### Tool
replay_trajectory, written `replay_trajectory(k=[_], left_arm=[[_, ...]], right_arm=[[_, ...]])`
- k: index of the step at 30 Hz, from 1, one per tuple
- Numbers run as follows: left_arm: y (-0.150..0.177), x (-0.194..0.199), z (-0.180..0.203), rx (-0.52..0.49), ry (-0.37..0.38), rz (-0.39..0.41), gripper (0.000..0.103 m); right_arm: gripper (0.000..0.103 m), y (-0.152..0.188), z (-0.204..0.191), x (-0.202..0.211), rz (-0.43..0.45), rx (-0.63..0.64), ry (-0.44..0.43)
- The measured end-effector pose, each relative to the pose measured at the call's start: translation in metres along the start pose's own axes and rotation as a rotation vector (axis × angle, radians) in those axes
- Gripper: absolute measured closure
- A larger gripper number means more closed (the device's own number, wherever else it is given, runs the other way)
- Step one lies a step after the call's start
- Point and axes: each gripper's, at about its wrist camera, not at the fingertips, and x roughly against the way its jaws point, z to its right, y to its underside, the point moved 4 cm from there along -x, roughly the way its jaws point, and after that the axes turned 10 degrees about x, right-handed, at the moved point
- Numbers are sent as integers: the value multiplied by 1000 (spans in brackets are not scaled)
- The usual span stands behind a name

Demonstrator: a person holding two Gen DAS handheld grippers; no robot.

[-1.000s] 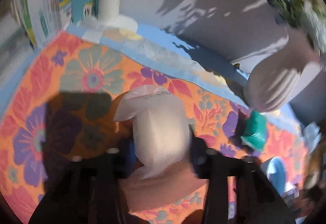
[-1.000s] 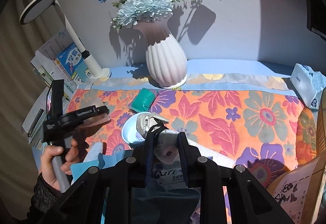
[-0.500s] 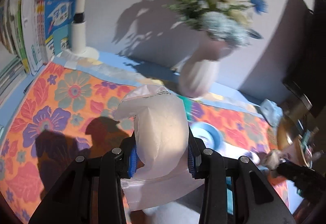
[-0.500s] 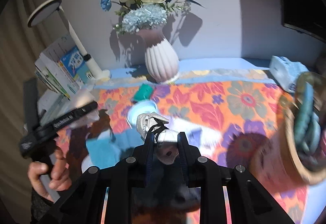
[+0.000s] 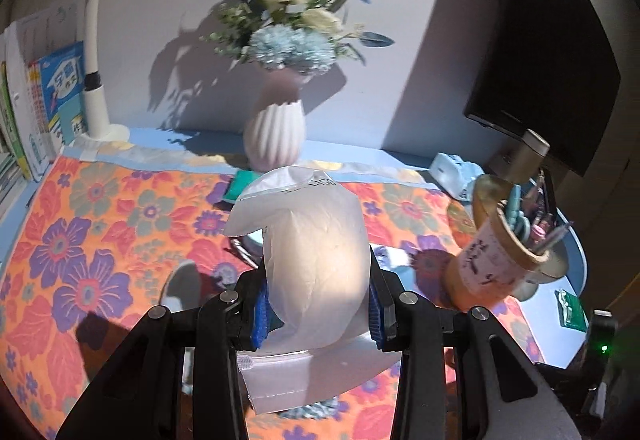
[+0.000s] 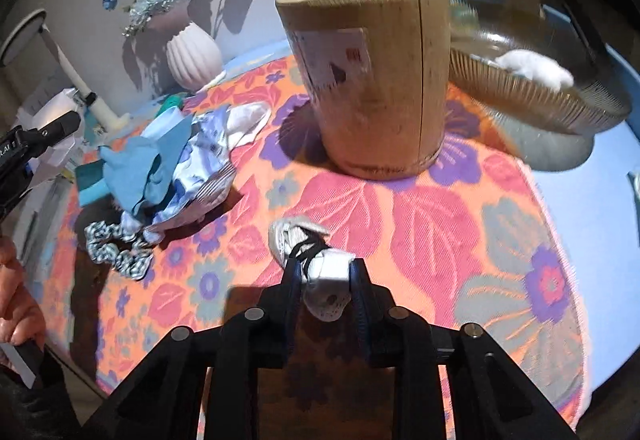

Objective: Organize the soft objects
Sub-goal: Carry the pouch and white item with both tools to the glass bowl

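My left gripper (image 5: 316, 304) is shut on a translucent white plastic bag (image 5: 316, 260) and holds it above the floral tablecloth (image 5: 92, 240). My right gripper (image 6: 325, 280) is shut on a small silver-white hair tie with a black band (image 6: 308, 244), held above the cloth in front of the wooden pen holder (image 6: 372, 80). A pile of soft things lies at the left in the right wrist view: a blue cloth (image 6: 148, 164), a crumpled blue-white packet (image 6: 200, 176) and a checked scrunchie (image 6: 116, 248). The left gripper also shows there (image 6: 36, 136).
A ribbed pink vase with flowers (image 5: 276, 136) stands at the back. A glass dish (image 6: 536, 92) holding a white puff (image 6: 536, 68) sits right of the pen holder. A lamp post (image 5: 94, 60), books (image 5: 36, 100), a monitor (image 5: 560, 60) and a tissue pack (image 5: 456, 176) line the edges.
Both grippers have swung to the right with their loads. The right gripper moved close to the pen holder and glass dish; the left view now faces the vase.
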Motion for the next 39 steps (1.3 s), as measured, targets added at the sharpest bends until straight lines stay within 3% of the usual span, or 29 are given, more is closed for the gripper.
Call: replay_trajectory(k=[1,2,3,7,8,10,12,13,18,24,31,39], left_arm=[[0,2,2,-3,3,2,68],[1,4,6,-6,4,3,68],[2,6,9,-11,6,3,68],[11,12,24,-43,10,-3,68],[13,14,27,-51,15,-6,68],[19,17,36,-76,22,-8,68],[26,20,47,-100,34,-12,68],[30,22,52,-109,44,-17,68],[48,26,87,-177,99,-39,68],[68,34,145,-244,233,-72,68],[92,23,219,-283,388,-165,68],[85,-6,297,-316,436,-194,68]], right_arm=[[61,1,-2,0,-10,15,-16],[40,3,-4,-2,-33,38,-48],[35,3,-4,-2,-27,45,-69],[35,-4,3,-6,-7,64,-52],[35,-5,5,-10,-13,63,-52],[47,-8,2,-8,6,82,-58],[71,-8,-1,-8,6,99,-49],[73,-6,-3,-7,4,106,-44],[75,-1,11,17,31,69,-28],[75,-7,64,84,138,-39,55],[75,-13,125,135,242,-168,112],[75,-30,174,155,312,-258,146]])
